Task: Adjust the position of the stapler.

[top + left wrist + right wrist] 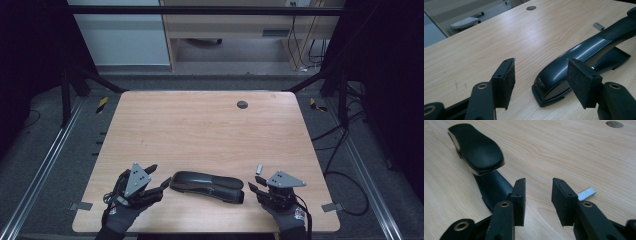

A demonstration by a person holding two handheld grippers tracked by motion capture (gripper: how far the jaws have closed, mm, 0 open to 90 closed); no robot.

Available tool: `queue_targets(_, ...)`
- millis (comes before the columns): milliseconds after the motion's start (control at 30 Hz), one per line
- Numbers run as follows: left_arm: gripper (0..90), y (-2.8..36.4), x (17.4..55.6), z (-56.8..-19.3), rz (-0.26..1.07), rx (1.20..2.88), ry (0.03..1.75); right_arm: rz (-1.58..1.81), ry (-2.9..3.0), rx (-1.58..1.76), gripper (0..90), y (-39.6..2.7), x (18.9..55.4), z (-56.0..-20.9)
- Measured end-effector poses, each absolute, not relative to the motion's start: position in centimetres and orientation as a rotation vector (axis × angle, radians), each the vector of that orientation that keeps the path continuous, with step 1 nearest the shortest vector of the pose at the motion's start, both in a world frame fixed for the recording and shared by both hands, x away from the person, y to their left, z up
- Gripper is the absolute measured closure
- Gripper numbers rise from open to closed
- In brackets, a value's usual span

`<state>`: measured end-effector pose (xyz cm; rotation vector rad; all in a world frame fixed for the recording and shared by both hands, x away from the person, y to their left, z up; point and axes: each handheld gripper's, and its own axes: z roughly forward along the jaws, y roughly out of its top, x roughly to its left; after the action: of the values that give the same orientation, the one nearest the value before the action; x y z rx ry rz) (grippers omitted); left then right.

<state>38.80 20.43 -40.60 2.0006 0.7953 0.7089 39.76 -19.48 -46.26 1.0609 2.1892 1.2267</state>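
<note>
Fig.: black stapler (207,186) lies lengthwise btwn grippers; left gripper (159,179) nearer, jaws apart, empty; right gripper (256,184) likewise, staple strip (259,169) beside.

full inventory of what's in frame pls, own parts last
stapler: 1, black, lying near the front edge of the table between the two grippers
staple strip: 1, silver, small, on the table just beyond the right gripper
table: 1, light wood, centre of the scene
cable hole: 1, dark round, far part of the tabletop
tape markers: 2, yellow and black, on the floor by the table's far corners
left gripper: 1, black with grey plate, front left, jaws open, nothing between them
right gripper: 1, black with grey plate, front right, jaws open, nothing between them
gloved hands: 2, dark, bottom edge
</note>
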Motion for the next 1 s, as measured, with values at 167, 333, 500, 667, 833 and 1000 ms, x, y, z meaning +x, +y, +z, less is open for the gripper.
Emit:
queue_targets(167,38.6,19.6,38.7,-40.7,0.7,2.026,0.773,1.249,2.206,1.067,68.1,-19.3,39.5,-46.4)
queue_targets(333,38.0,19.1,38.7,-40.8,0.7,2.04,0.76,1.256,2.222,1.075,71.0,-19.1,39.3,-46.6)
queue_targets(500,37.4,18.1,38.6,-41.0,0.69,2.065,0.745,1.263,2.248,1.082,76.1,-18.9,39.2,-46.8)
queue_targets(667,36.8,17.5,38.6,-41.1,0.688,2.075,0.73,1.252,2.266,1.079,79.1,-18.8,39.1,-46.9)
queue_targets(833,36.7,16.9,38.5,-41.2,0.67,2.092,0.724,1.24,2.271,1.092,83.5,-18.7,39.0,-47.1)
queue_targets(1000,36.5,16.3,38.7,-41.3,0.665,2.102,0.714,1.245,2.27,1.094,85.2,-18.7,39.0,-47.1)
